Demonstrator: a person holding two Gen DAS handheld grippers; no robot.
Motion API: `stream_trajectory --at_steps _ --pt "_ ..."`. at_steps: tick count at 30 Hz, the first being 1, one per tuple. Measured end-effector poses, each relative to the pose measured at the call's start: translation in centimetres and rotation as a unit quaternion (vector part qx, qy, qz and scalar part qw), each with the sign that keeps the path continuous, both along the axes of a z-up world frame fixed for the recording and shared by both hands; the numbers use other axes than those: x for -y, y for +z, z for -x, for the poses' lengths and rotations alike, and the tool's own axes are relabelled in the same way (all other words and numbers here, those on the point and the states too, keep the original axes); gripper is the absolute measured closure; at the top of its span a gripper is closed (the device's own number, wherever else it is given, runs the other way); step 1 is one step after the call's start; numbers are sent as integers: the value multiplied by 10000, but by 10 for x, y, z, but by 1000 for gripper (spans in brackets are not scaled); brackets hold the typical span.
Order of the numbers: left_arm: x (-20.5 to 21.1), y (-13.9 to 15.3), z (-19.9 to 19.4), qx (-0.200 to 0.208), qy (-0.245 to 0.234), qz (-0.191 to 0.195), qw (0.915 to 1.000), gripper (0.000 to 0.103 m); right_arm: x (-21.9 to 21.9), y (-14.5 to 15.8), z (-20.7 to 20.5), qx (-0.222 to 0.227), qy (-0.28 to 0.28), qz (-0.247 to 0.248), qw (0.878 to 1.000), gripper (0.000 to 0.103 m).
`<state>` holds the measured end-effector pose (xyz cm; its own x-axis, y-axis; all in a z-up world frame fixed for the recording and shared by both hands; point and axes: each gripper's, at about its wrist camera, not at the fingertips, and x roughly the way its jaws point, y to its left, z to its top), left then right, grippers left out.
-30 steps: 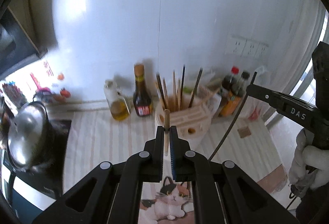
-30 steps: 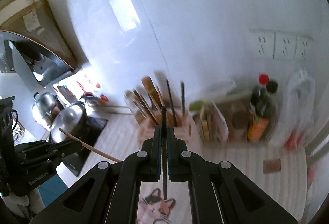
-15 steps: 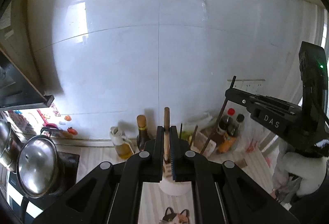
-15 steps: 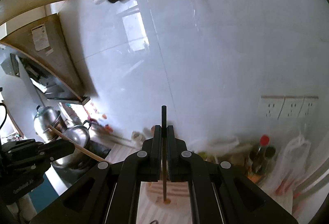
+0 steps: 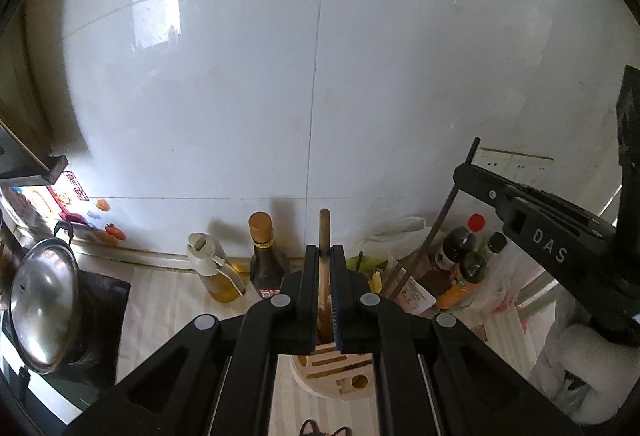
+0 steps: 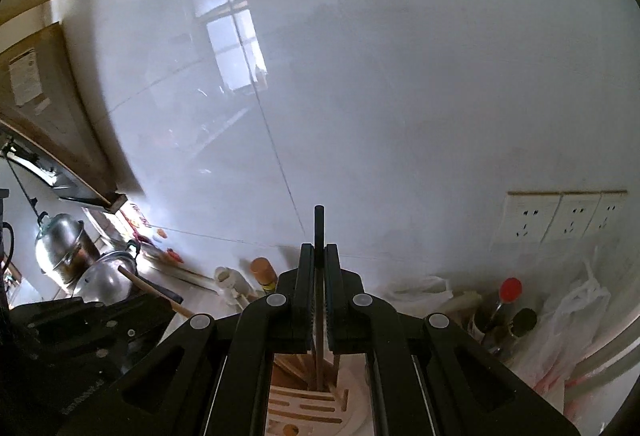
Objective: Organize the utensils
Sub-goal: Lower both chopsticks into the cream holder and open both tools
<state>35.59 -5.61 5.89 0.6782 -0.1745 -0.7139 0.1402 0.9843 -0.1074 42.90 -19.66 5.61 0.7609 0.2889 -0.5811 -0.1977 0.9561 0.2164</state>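
Observation:
My left gripper (image 5: 325,256) is shut on a light wooden chopstick (image 5: 323,232) held upright, its lower end down at the slotted wooden utensil holder (image 5: 336,372). My right gripper (image 6: 319,256) is shut on a dark chopstick (image 6: 319,228), also upright, reaching into the same holder (image 6: 308,408), where other sticks stand. The right gripper with its dark stick (image 5: 448,207) shows at the right of the left wrist view. The left gripper with its wooden stick (image 6: 152,286) shows at the lower left of the right wrist view.
Behind the holder stand an oil bottle (image 5: 216,276), a dark sauce bottle (image 5: 264,260) and several condiment bottles (image 5: 464,260) with plastic bags. A steel pot lid (image 5: 40,308) sits on the stove at left. Wall sockets (image 6: 560,215) are on the white tiled wall.
Both grippers have come down and closer to the holder; the chopsticks' lower ends now reach into it. The wall rail at the top has slid out of the left view.

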Motion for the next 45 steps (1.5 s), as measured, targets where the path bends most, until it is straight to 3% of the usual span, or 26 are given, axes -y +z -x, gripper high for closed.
stream_trajectory --at_steps 21,37,45 --pt "5 -21 -43 -264 217 35 9994 100 -4 -46 -28 -358 101 -81 9993 99" --pt "-2 -56 -55 -769 234 170 9966 100 -22 -88 -31 -791 371 81 9961 98" --pt "-4 -57 -49 -822 296 216 9959 99 -22 -89 -23 -884 319 127 9955 98"
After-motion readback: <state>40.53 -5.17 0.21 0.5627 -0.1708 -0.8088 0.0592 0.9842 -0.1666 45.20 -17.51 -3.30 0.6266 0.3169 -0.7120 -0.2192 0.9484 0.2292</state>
